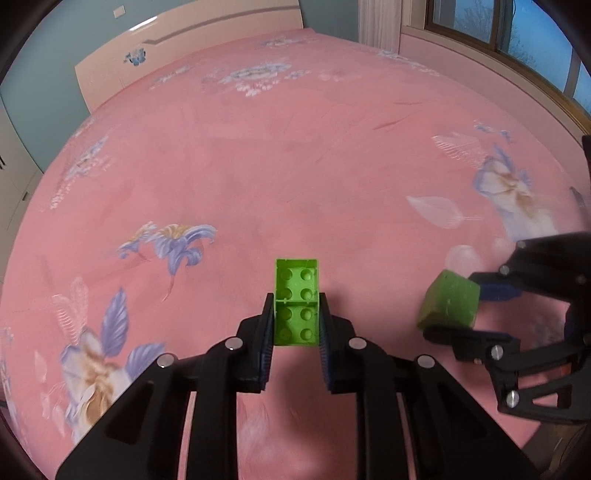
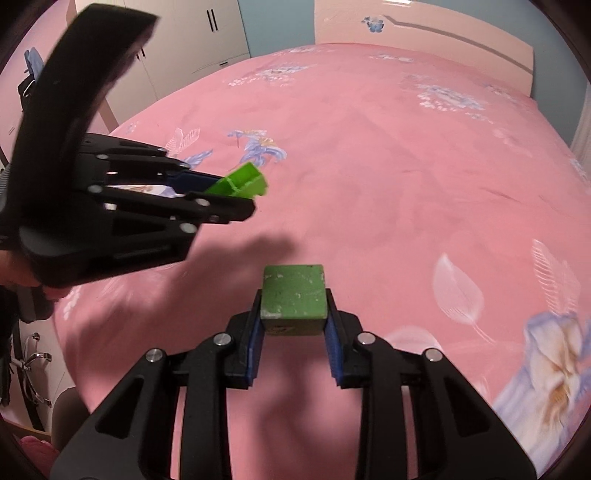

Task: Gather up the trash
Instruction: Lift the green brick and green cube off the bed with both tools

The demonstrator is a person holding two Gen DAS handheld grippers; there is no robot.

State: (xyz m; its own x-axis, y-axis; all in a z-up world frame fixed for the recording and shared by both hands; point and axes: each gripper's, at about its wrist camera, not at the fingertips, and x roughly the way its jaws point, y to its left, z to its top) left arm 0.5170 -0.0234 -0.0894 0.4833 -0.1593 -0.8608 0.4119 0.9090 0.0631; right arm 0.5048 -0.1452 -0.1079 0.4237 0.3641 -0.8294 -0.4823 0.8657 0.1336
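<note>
A bright green plastic building brick (image 1: 296, 302), its hollow underside facing the camera, is clamped between the blue pads of my left gripper (image 1: 296, 314), lifted above the pink bedspread. The right wrist view shows the same brick (image 2: 242, 181) sticking out of the left gripper (image 2: 232, 192) at the left. A dark green scuffed wooden cube (image 2: 293, 297) is pinched by my right gripper (image 2: 294, 314), also held off the bed. In the left wrist view that cube (image 1: 448, 304) and the right gripper (image 1: 454, 308) appear at the right edge.
A wide bed with a pink flowered sheet (image 1: 277, 166) fills both views, with a pale headboard (image 2: 424, 29) at its far end. White wardrobes (image 2: 199, 33) stand to one side and a window (image 1: 517, 33) to the other. A chair base (image 2: 29, 369) shows beside the bed.
</note>
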